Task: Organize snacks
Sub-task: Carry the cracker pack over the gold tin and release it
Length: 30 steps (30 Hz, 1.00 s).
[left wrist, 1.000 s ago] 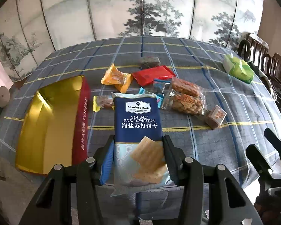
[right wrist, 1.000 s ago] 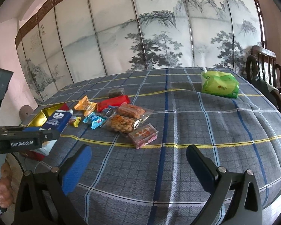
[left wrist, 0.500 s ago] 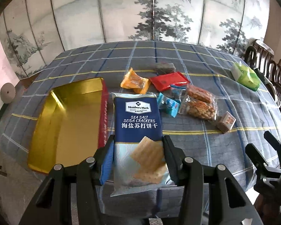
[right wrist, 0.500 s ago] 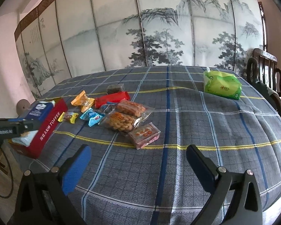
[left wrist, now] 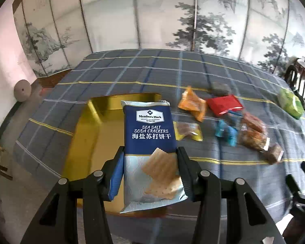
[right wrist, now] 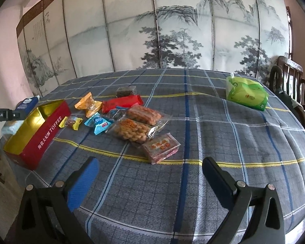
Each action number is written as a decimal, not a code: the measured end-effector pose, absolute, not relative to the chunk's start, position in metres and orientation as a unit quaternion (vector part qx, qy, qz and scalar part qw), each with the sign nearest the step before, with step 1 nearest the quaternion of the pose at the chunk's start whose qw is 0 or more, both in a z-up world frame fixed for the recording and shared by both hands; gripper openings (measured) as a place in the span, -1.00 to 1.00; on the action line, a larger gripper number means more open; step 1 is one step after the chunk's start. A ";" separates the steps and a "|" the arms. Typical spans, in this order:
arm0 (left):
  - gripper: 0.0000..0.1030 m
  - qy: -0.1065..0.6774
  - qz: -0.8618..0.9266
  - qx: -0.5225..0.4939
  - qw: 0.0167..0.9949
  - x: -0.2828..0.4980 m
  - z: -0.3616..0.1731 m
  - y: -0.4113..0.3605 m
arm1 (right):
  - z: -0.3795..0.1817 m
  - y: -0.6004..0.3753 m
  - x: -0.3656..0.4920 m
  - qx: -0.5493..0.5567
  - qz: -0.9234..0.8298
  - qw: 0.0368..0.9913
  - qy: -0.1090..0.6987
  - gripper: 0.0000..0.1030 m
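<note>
My left hand-held gripper (left wrist: 150,174), pinching cracker pack (left wrist: 150,134), now shifted over gold box (left wrist: 87,142); release next. Right hand-held gripper (right wrist: 150,174) spread, idle.

Behind the bench (right wrist: 193,183), covered in grey-blue plaid cloth, a folding screen (right wrist: 172,30) painted with ink pines and mountains. At the right edge, dark wooden chairs (right wrist: 290,81); far left, a pink wall (left wrist: 2,46) bearing a round disc (left wrist: 22,90).
</note>
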<state>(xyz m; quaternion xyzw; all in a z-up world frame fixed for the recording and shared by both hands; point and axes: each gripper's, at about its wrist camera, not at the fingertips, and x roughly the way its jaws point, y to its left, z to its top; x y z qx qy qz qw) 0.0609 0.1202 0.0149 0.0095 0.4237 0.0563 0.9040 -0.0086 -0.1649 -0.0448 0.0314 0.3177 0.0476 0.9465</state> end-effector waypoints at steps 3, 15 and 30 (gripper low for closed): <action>-0.11 0.433 0.068 0.015 0.899 0.074 0.010 0.140 | -0.045 -0.164 -0.004 0.026 0.047 0.947 0.316 1.00; -0.10 0.496 0.100 0.019 0.862 0.146 -0.032 0.205 | -0.056 -0.164 0.022 0.015 0.038 0.943 0.330 1.00; -0.11 0.536 0.101 0.015 0.838 0.186 -0.056 0.220 | -0.065 -0.158 0.044 -0.007 0.040 0.940 0.339 1.00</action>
